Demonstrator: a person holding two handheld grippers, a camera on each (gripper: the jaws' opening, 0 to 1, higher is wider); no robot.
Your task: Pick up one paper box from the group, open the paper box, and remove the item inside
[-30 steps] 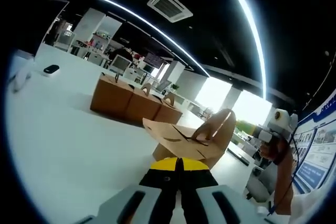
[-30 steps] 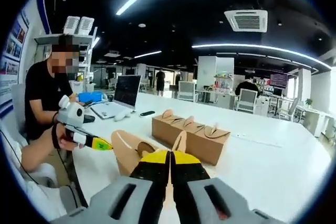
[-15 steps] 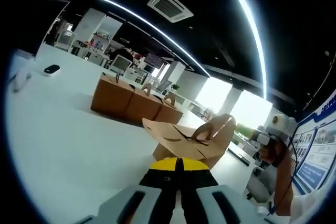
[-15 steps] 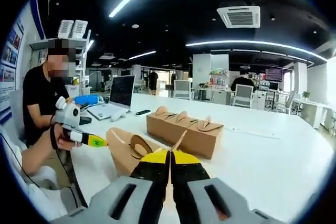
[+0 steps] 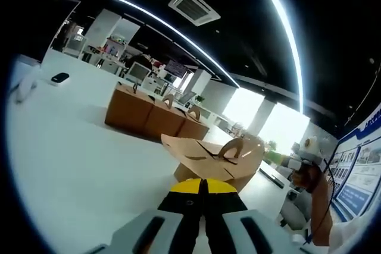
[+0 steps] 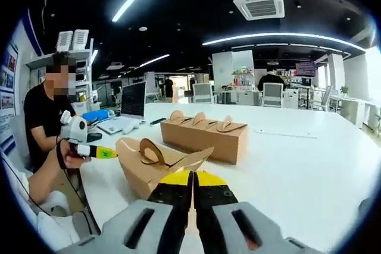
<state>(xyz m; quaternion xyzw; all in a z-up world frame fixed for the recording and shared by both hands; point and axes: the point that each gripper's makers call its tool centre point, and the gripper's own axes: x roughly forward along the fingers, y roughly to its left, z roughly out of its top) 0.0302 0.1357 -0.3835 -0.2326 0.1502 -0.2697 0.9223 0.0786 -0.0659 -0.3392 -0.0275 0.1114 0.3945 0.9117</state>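
Indoors — white table [image 6: 309, 165], office ceiling lights; both claws pinched on the paper box [image 6: 149, 165] flaps.

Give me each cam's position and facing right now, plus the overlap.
Left gripper view: rides the left gripper, looks across the white table at the held paper box; a hand with the right gripper beyond.
Right gripper view: rides the right gripper, faces back; the person holds the left gripper.
Shared: held box, row of three boxes.

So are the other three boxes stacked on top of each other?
No. In the right gripper view the three closed boxes stand side by side in a row on the white table.
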